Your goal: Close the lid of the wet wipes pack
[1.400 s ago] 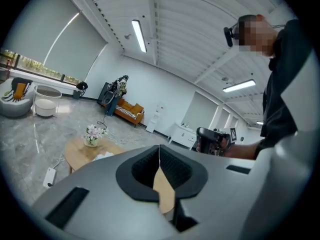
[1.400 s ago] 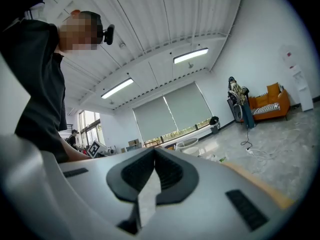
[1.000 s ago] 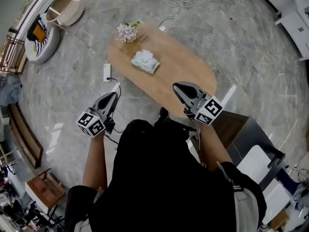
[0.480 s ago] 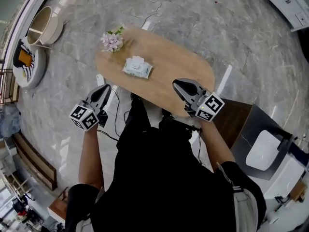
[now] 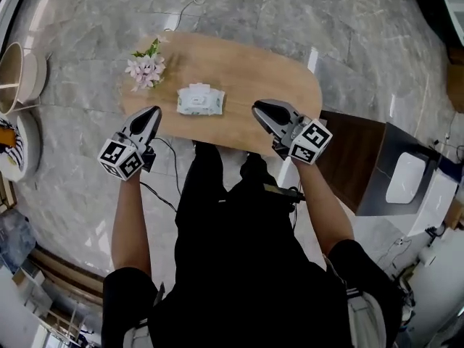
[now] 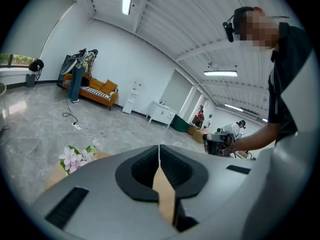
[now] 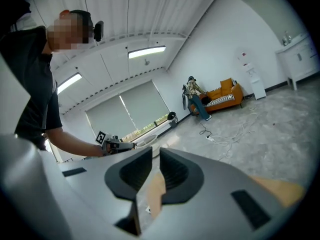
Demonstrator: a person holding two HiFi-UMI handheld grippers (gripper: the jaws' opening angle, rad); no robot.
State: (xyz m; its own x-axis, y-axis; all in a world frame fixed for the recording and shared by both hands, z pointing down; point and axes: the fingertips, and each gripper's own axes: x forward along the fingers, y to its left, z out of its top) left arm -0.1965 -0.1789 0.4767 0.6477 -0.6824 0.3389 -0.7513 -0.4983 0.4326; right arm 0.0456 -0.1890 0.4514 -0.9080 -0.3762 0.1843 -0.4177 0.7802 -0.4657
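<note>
Closed in on the bench (image 5: 254,64) within the last second, bringing the left tool (image 5: 150,114) from over the floor to the near-left edge, jaws pressed together, empty. Held the right tool (image 5: 259,109) at the near edge, barely parted, empty. Left the wet wipes pack (image 5: 201,99) untouched between them, toward the near edge; judged mere approach. Found no legible print.

white wipes pack (image 5: 200,99) flat on table

Left gripper (image 5: 153,111) jaws together, right gripper (image 5: 258,108) barely parted
</note>
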